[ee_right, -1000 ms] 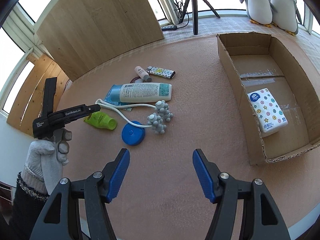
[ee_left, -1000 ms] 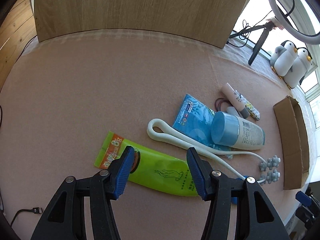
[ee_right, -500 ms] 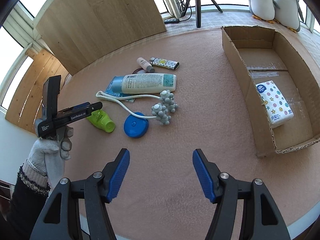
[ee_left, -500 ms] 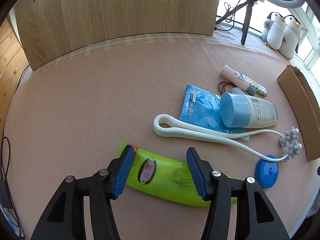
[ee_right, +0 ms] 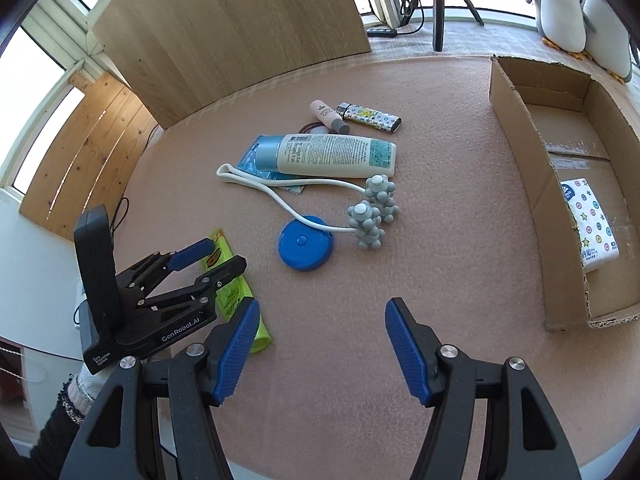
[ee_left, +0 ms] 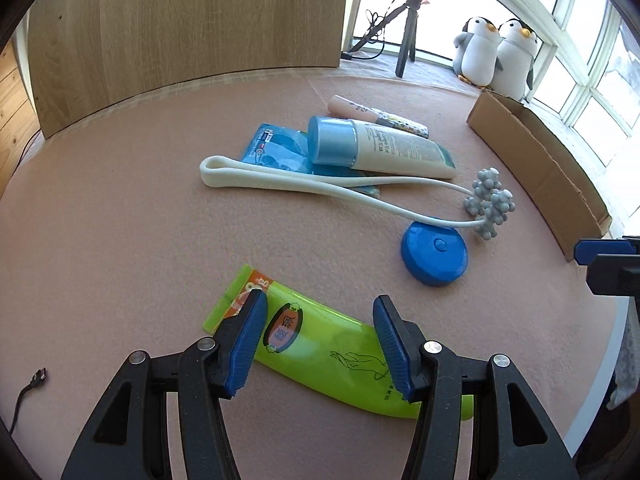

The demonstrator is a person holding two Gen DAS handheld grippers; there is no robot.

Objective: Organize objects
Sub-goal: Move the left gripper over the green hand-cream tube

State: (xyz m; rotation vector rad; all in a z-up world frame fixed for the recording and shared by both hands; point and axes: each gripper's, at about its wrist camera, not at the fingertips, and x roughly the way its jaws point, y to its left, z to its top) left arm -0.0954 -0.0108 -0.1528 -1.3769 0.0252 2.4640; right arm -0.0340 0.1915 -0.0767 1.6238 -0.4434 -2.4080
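Note:
A bright green tube lies flat on the pink mat, and my left gripper is open with a finger on each side of it, low over it. In the right wrist view the same green tube shows under the left gripper. My right gripper is open over bare mat with nothing between its fingers. Beyond lie a blue round disc, a white massager with grey knobbed balls, a white lotion tube with a blue cap and a blue packet.
An open cardboard box stands at the right, holding a spotted tissue pack. A small pink tube and a patterned lighter lie at the back. A wooden board, a tripod and two plush penguins line the far edge.
My left gripper has swung right and dropped lower over the green tube, which now lies between its fingers. The right gripper has edged closer to the left one and the objects.

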